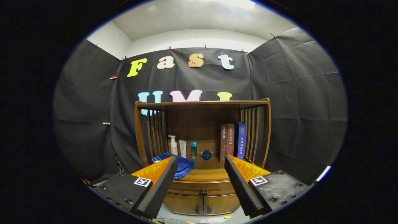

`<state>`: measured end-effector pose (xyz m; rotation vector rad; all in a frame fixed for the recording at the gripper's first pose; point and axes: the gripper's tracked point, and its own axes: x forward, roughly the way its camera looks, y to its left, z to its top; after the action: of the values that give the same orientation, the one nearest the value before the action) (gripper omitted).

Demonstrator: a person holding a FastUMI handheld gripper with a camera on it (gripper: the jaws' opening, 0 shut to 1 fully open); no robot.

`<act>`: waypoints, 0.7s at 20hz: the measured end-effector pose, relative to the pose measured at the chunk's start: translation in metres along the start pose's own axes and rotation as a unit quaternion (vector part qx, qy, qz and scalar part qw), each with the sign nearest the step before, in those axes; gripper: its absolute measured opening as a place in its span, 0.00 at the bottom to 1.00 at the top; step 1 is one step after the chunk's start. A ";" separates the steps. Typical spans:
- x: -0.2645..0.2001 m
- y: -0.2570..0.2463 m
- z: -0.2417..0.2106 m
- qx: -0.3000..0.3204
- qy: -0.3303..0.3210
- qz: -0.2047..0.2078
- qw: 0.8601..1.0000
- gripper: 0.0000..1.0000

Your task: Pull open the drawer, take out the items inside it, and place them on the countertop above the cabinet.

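Gripper [201, 161] fingers standing wide apart, gripping nothing, facing brown wooden cabinet [202, 199] w/ drawer [203, 187] shut; blue folded towel [182, 165] lying on cabinet's tabletop [206, 172].

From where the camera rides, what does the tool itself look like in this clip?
The tool has two long fingers with finely ribbed inner faces that taper toward the tips. Each finger is mounted on a dark, blocky base fastened with visible screws, and each base carries a small square black-and-white marker. The fingers stand open, apart from each other, ahead of the wooden cabinet.
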<state>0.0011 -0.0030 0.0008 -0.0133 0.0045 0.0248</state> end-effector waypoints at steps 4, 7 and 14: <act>0.000 -0.008 0.003 -0.001 -0.001 -0.007 1.000 0.99; 0.003 -0.009 0.003 0.002 -0.003 -0.006 1.000 0.99; 0.022 -0.012 -0.025 0.003 0.013 0.001 1.000 0.99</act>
<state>0.0228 -0.0147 -0.0243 -0.0075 0.0312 0.0263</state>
